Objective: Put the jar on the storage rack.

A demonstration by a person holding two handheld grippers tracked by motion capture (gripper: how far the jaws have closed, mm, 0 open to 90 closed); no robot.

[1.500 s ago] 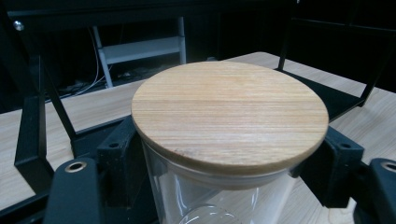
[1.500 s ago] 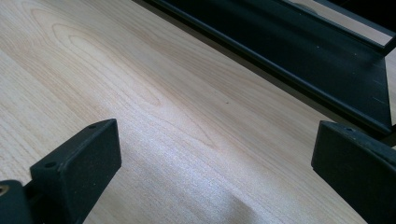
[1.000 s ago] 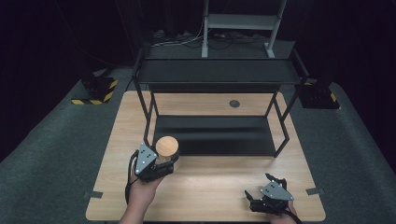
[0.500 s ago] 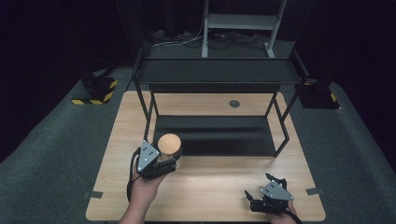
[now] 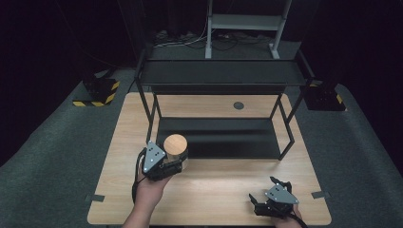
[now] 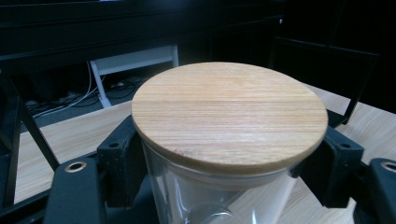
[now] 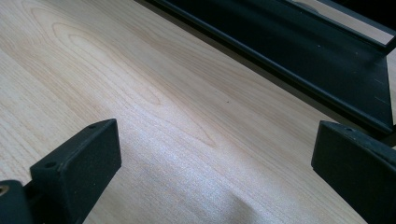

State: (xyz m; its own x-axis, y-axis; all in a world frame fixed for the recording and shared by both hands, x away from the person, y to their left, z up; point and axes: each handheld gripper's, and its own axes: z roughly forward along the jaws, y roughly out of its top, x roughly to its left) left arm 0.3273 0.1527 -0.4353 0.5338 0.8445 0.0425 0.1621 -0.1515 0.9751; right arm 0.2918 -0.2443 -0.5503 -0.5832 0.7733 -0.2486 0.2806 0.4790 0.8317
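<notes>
1. Spanning most of the high view, the table [image 5: 209, 190] is pale wood, set on grey floor [image 5: 52, 161] with darkness beyond.
2. Standing on the table's far half, the black rack [image 5: 218, 78] has a top shelf and a low shelf [image 5: 223, 137] just above the wood; its front rail crosses the upper right of the right gripper view.
3. Resting near the table's front right corner, the right gripper [image 5: 273, 202] has its jaws spread wide, with nothing but bare wood between them in its own view.
4. Hovering near the rack's front left leg, the left gripper [image 5: 166, 161] has its jaws clamped on the jar [image 5: 176, 151], one pad on each side of the glass just under the lid.
5. Held upright in that grip, the jar is clear glass, at the left front of the low shelf; whether its base touches the table cannot be told.
6. Capping the jar, the round wooden lid [image 6: 229, 114] sits flat and closed.
7. Lying flush in the far tabletop, a small dark disc [image 5: 238, 105] shows beneath the top shelf.
</notes>
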